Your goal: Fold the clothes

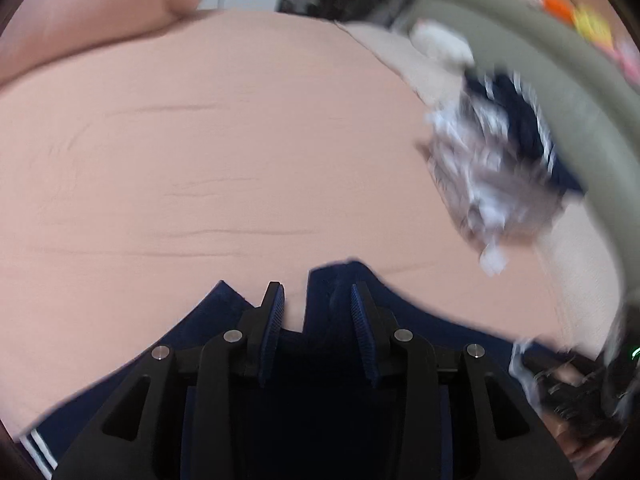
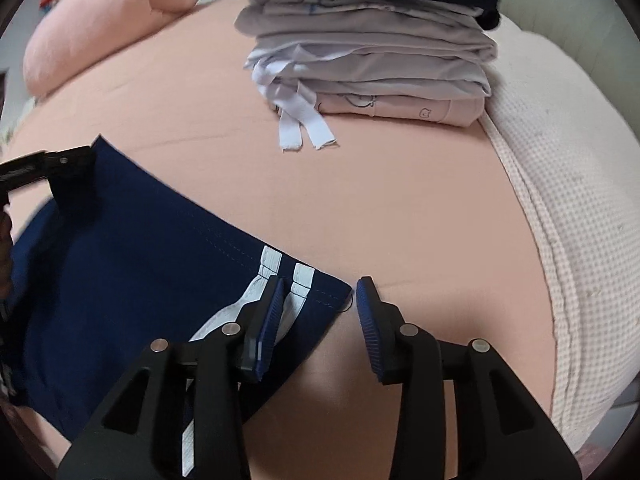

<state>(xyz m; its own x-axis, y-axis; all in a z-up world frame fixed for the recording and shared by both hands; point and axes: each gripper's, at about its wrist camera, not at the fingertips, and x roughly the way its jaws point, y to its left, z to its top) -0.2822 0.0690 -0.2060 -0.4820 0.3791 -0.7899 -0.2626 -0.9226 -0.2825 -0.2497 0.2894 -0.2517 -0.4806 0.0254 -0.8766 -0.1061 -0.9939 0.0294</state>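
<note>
Both jaws stood open, the left gripper (image 1: 318, 296) and right gripper (image 2: 320, 292) poised over the navy garment (image 2: 132, 256) lying lower left, probably to pinch its edges, while the folded stack (image 2: 364, 48) waited at top.

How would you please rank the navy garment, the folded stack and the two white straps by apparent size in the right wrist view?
1. Navy garment, though nearness to the camera enlarges it.
2. Folded stack.
3. White straps.
</note>
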